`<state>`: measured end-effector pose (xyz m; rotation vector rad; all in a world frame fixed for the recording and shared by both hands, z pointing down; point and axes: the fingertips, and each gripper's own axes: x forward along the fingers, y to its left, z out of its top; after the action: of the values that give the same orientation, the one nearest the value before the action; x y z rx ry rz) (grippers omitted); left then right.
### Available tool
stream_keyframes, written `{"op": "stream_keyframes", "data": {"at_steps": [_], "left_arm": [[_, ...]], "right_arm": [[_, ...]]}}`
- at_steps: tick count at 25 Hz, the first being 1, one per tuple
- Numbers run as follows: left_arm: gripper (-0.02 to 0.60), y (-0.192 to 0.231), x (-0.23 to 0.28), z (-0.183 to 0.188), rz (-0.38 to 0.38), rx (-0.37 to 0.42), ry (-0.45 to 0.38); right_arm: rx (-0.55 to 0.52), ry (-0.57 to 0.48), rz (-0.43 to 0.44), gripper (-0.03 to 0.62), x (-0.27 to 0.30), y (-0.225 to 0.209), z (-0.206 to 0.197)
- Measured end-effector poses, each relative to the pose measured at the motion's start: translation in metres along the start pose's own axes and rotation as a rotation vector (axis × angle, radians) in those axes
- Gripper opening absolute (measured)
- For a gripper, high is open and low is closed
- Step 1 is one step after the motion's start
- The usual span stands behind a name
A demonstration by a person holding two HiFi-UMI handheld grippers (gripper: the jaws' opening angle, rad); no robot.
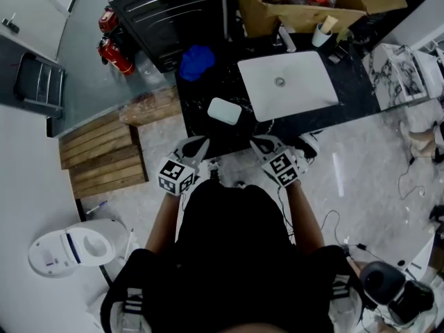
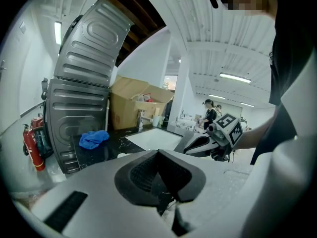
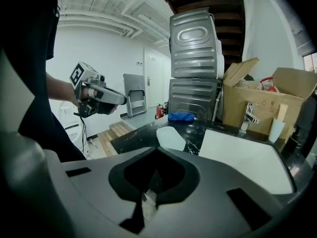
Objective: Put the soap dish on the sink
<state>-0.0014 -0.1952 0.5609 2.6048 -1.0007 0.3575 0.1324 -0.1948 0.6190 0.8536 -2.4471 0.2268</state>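
The white soap dish (image 1: 224, 111) lies on the black counter (image 1: 201, 127), just left of the white sink (image 1: 288, 85). In the right gripper view the soap dish (image 3: 171, 138) sits ahead of the jaws, with the sink (image 3: 242, 157) to its right. My left gripper (image 1: 199, 144) and right gripper (image 1: 261, 144) hover side by side at the counter's near edge, short of the dish. Both are shut and hold nothing. The left gripper view shows its jaws (image 2: 158, 155) closed together, with the sink (image 2: 153, 139) beyond.
A blue cloth (image 1: 197, 61) lies at the counter's back left. A faucet (image 1: 286, 40), a white cup (image 1: 322, 33) and a cardboard box (image 1: 305, 5) stand behind the sink. On the floor to the left are a wooden pallet (image 1: 104, 155), fire extinguishers (image 1: 114, 54) and a toilet (image 1: 76, 248).
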Motion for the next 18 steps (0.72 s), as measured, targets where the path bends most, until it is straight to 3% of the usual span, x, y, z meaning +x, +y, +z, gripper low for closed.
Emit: {"op": "stream_keyframes", "data": {"at_steps": [18], "left_arm": [[0.000,-0.052,-0.013,-0.022,0.020,-0.003,-0.002]], "right_arm": [[-0.021,-0.021,-0.012,-0.005,-0.045,0.017,-0.025]]}}
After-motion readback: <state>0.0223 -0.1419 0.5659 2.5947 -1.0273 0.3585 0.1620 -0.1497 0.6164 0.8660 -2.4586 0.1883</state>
